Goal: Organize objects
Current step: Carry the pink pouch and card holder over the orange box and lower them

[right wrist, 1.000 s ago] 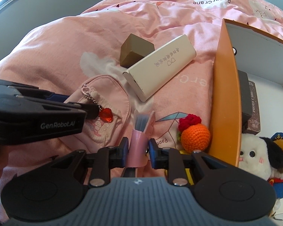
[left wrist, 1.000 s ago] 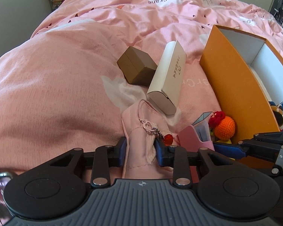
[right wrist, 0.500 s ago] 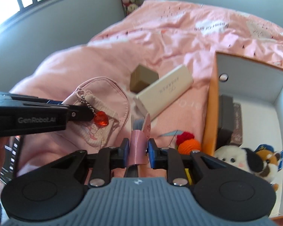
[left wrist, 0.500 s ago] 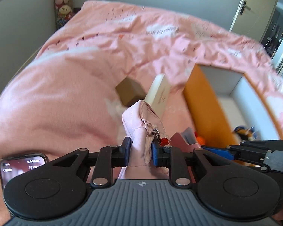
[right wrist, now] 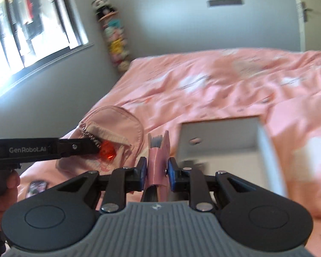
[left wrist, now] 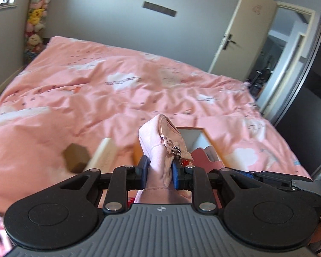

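The pouch (left wrist: 160,137) is pale pink with a silver bead chain and a translucent red heart charm (right wrist: 107,151). The holder (right wrist: 157,160) is glossy pink. The bedspread (left wrist: 96,90) is salmon pink with white clouds. The box (right wrist: 220,137) is orange outside, white inside. The tongs' pads (left wrist: 143,171) are blue

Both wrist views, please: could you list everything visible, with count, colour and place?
pouch: 1, pale pink with red heart charm, held above the bed
holder: 1, pink, held above the bed
box: 1, orange outside and white inside, on the bed
cube: 1, brown, on the bed, blurred
long box: 1, cream, beside the cube
bedspread: 1, pink
plush toys: several, mixed colours, stacked in the corner
phone: 1, dark, on the bed
door: 1, cream, open
left gripper: shut on pouch
right gripper: shut on holder
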`<state>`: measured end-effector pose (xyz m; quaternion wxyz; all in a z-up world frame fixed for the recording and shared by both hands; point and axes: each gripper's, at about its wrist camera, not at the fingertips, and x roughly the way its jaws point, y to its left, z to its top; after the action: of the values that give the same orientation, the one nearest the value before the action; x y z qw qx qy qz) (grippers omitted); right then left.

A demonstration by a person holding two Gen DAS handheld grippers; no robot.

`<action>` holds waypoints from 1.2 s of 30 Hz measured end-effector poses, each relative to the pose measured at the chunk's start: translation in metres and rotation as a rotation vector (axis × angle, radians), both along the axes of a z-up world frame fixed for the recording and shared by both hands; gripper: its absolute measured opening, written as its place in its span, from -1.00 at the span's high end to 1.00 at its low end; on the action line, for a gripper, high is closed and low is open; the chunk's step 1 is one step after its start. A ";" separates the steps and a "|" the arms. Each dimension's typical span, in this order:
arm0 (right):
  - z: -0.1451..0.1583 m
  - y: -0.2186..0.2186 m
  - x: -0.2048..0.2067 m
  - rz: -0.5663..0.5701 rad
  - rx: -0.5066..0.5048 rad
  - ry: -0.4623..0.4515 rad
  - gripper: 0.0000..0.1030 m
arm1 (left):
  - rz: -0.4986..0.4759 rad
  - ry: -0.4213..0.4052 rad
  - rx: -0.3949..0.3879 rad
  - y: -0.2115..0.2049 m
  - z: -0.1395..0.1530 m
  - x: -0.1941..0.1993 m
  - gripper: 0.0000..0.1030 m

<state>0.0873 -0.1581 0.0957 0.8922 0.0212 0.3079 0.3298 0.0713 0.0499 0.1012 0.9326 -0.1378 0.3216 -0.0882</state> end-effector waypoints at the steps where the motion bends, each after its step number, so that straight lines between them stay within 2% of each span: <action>1: 0.003 -0.010 0.002 -0.029 -0.009 -0.007 0.57 | -0.023 -0.001 -0.009 -0.009 0.000 0.005 0.52; 5: 0.005 -0.048 0.013 -0.136 -0.049 0.013 0.57 | -0.115 0.019 -0.047 -0.048 -0.011 0.026 0.52; 10: -0.014 -0.085 0.031 -0.231 -0.106 0.077 0.57 | -0.210 0.110 -0.124 -0.086 -0.045 0.051 0.52; 15: -0.035 -0.101 0.044 -0.291 -0.145 0.106 0.58 | -0.195 0.216 -0.139 -0.108 -0.086 0.070 0.52; 19: -0.045 -0.107 0.056 -0.294 -0.111 0.142 0.58 | -0.199 0.269 -0.116 -0.124 -0.105 0.077 0.52; 24: -0.049 -0.110 0.069 -0.293 -0.092 0.156 0.58 | -0.188 0.300 -0.060 -0.136 -0.116 0.080 0.52; 28: -0.056 -0.104 0.078 -0.279 -0.111 0.144 0.59 | -0.184 0.351 -0.018 -0.146 -0.124 0.086 0.51; 36: -0.072 -0.091 0.084 -0.270 -0.150 0.119 0.59 | -0.161 0.358 0.013 -0.156 -0.132 0.092 0.49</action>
<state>0.1713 -0.2496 0.0240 0.9076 0.0151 0.3784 0.1812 0.1633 -0.1065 -0.0313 0.8514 -0.1188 0.4928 -0.1344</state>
